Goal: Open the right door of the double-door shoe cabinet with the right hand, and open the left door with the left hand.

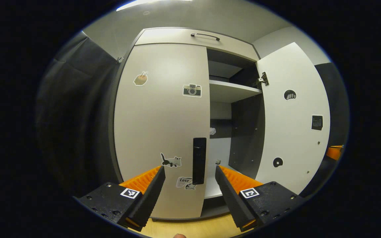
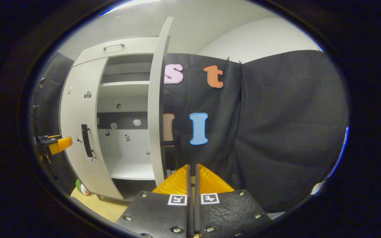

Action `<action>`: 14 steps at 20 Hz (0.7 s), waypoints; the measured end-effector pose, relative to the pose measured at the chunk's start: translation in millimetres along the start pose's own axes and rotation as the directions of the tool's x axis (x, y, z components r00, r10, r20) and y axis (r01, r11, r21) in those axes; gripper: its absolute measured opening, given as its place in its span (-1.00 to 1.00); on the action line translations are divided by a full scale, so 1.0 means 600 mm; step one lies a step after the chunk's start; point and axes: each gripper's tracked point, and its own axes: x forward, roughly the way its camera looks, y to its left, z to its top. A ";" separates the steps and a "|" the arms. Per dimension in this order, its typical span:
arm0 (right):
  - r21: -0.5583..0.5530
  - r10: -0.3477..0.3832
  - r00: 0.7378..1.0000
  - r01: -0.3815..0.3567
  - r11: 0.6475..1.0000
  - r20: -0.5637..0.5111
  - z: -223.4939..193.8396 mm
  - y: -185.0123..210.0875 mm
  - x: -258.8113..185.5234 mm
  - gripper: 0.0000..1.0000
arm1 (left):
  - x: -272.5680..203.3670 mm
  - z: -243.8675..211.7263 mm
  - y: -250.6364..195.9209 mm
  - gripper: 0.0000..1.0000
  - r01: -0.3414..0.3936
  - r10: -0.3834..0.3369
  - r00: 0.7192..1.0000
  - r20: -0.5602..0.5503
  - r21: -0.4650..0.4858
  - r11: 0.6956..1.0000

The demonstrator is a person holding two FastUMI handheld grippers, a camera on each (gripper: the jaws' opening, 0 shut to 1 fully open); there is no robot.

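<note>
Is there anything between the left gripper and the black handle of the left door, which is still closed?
Nothing visible. The left gripper is open, and the black handle on the closed left door shows in the gap between its fingers. The right door is swung open, off to the side.

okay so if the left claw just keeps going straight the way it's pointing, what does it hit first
Most likely the black handle on the closed left door: it sits between the open left claw fingers in the left gripper view. Depth is unclear, so how far off it is cannot be told.
</note>
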 end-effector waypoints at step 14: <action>-0.007 -0.220 0.973 0.220 0.975 -0.064 -0.046 -0.135 -0.062 -0.98 | 0.149 -0.057 -0.014 0.26 -0.039 0.042 0.998 -0.051 0.049 0.998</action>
